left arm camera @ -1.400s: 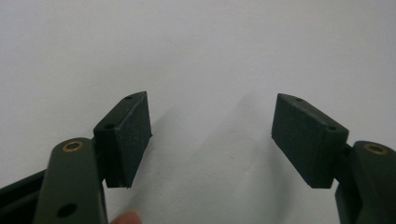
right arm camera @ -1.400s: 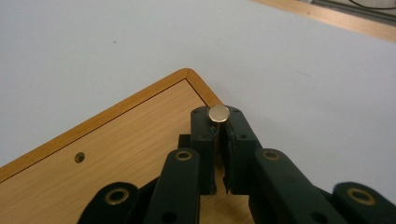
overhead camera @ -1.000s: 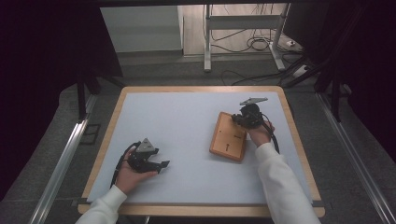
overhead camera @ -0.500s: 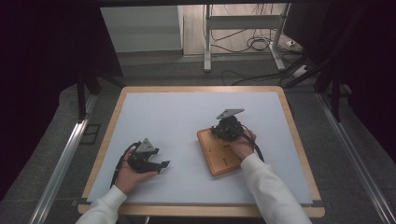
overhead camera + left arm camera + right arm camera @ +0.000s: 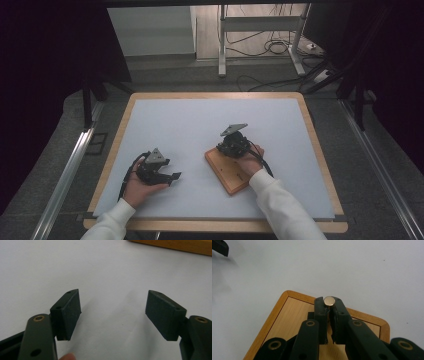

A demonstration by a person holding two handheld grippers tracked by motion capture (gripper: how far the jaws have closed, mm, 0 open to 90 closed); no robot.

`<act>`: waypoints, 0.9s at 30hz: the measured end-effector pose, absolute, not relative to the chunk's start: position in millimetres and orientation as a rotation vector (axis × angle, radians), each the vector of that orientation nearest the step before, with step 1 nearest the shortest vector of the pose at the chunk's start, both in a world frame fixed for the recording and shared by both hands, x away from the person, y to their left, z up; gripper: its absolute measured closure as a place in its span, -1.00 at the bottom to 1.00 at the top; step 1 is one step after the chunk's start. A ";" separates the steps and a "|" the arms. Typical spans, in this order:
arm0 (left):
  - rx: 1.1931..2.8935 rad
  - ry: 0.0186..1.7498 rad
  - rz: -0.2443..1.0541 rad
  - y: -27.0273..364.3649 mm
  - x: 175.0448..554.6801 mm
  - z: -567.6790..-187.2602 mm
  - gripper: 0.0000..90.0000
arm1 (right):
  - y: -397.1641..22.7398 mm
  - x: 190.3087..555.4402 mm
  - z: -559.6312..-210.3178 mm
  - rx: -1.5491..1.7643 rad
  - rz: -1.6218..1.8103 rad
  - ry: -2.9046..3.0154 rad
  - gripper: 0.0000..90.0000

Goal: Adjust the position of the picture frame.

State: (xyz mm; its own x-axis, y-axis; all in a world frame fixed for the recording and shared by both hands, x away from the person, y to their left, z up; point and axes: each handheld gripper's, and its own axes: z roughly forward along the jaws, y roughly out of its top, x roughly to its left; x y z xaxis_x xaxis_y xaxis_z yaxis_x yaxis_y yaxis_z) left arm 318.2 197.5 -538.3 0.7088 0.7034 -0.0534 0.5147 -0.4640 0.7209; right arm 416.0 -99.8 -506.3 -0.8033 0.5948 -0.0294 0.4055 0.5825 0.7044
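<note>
We work on a white-topped table [image 5: 200, 125] with a wooden rim, and on it lies the wooden board [image 5: 227, 172], now near the middle front and just right of centre. Our right gripper [image 5: 231, 146] sits on the board's far end, its jaws nearly shut on a small round metal knob [image 5: 329, 300] that stands up from the board near its far edge. We judge that we are dragging the board by this knob; next we would need to settle it in place and ease the jaws off the knob without jolting it. Our left gripper [image 5: 113, 312] rests on the table to the board's left, jaws wide apart with nothing between them. Against a second ago, the board has come from the right side toward the centre and turned; the left hand has kept its place.
</note>
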 end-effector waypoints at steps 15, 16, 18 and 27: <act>2.169 0.920 0.329 196.5 318.6 -538.9 -0.39 | -148.0 399.5 -485.5 0.928 1.108 2.445 -0.04; 2.171 0.918 0.334 195.7 317.9 -538.1 -0.39 | -164.8 390.7 -482.7 0.960 1.108 2.420 -0.13; 2.168 0.918 0.338 195.5 317.4 -537.2 -0.39 | -179.5 382.0 -481.6 0.985 1.109 2.398 -0.20; 2.155 0.938 0.350 196.5 318.6 -536.4 -0.39 | -231.3 355.1 -494.1 1.085 1.157 2.359 -0.05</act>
